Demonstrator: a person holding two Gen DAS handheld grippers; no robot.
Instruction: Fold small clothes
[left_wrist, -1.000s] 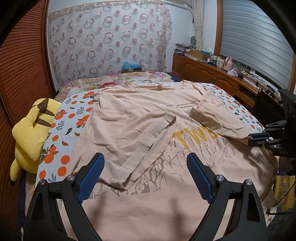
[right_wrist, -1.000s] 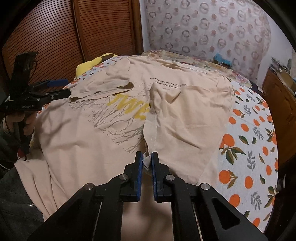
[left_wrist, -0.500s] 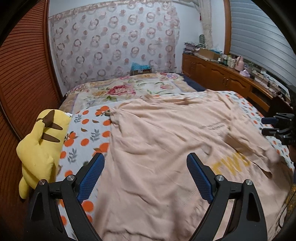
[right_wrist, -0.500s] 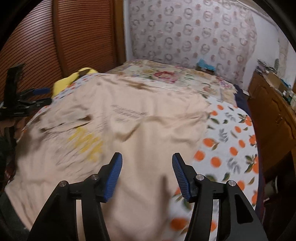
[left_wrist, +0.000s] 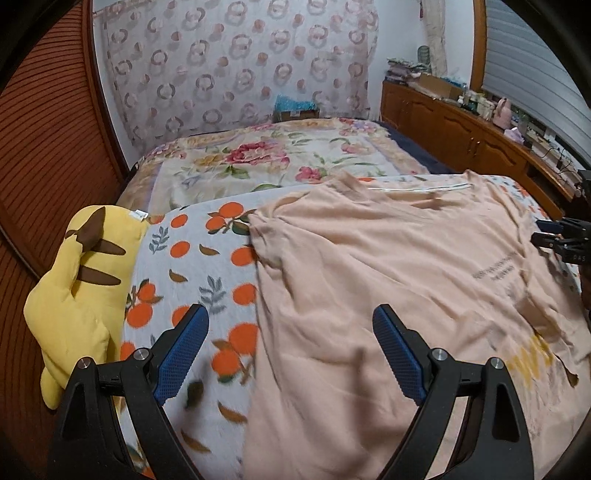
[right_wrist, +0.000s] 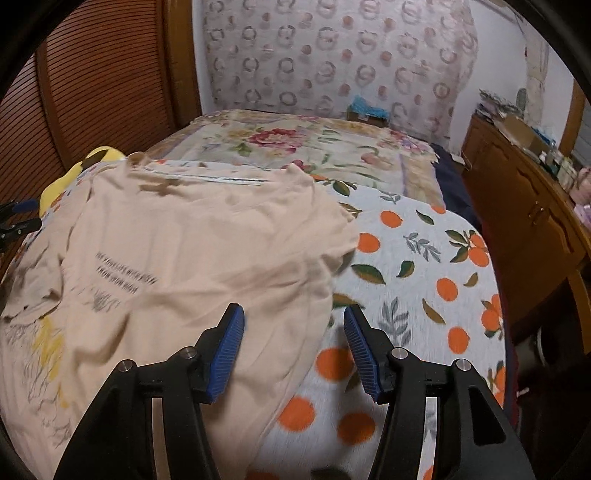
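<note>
A peach T-shirt (left_wrist: 388, 280) with small dark lettering and a yellow print lies spread on the bed, its sides folded in over the middle. It also shows in the right wrist view (right_wrist: 192, 258). My left gripper (left_wrist: 291, 354) is open and empty, held above the shirt's left edge. My right gripper (right_wrist: 293, 350) is open and empty, held above the shirt's right edge. The right gripper also shows at the right edge of the left wrist view (left_wrist: 554, 236).
An orange-print blanket (right_wrist: 413, 266) covers the near bed, with a floral quilt (left_wrist: 280, 158) beyond. A yellow plush toy (left_wrist: 77, 280) lies at the bed's left side by the wooden slatted doors. A wooden cabinet (right_wrist: 528, 206) runs along the right.
The right gripper has let go of the shirt's folded edge and opened. Both grippers have moved up the bed toward the shirt's upper part, each over a side edge.
</note>
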